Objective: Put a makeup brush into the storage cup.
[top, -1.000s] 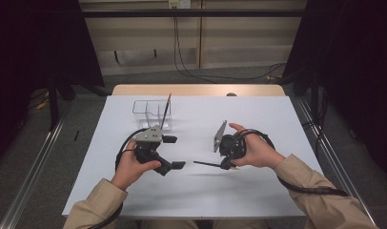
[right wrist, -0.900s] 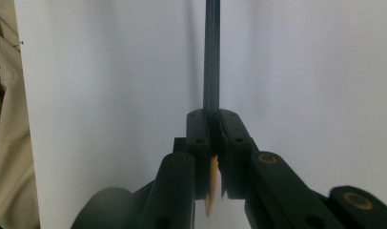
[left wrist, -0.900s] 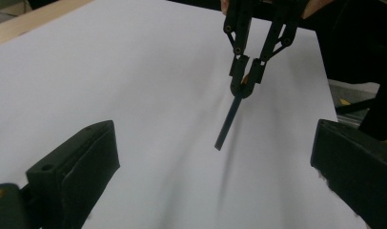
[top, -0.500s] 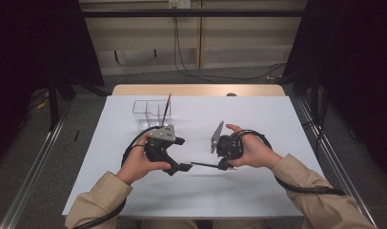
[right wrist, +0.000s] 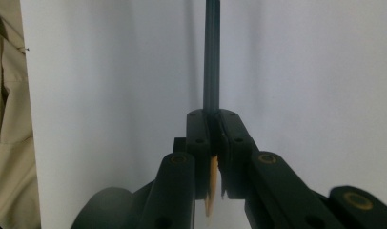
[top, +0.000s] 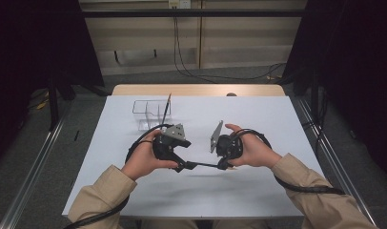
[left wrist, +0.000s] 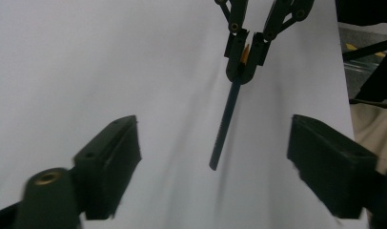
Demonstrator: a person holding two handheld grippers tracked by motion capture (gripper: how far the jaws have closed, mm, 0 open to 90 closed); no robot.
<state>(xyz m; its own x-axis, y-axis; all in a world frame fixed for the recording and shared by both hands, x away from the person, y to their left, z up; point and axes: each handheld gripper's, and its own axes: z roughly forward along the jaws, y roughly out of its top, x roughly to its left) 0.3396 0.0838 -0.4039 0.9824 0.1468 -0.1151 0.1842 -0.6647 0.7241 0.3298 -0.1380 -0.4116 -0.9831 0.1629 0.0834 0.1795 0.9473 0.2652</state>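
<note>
A dark blue pencil (top: 204, 165) hangs level above the white table (top: 277, 119) between both hands. My right gripper (right wrist: 212, 126) is shut on its sharpened end, and the pale wood tip pokes back through the jaws. The shaft (right wrist: 211, 57) runs straight away from that gripper. My left gripper (left wrist: 215, 171) is open, its two black pads (left wrist: 108, 160) set wide apart. The pencil's (left wrist: 228, 117) free end reaches toward the gap between them and touches neither. In the left gripper view the right gripper (left wrist: 244, 52) faces me. From above, the left gripper (top: 186, 164) and right gripper (top: 223, 164) nearly meet.
A clear plastic holder (top: 149, 113) stands at the table's back left with a thin stick (top: 166, 107) leaning in it. Black cables loop from both grippers around the hands. A beige sleeve (right wrist: 10, 119) lies beside the right gripper.
My left gripper has moved right and toward the pencil's free end, closing the distance to the right gripper. The right gripper has kept its hold and shifted slightly left.
</note>
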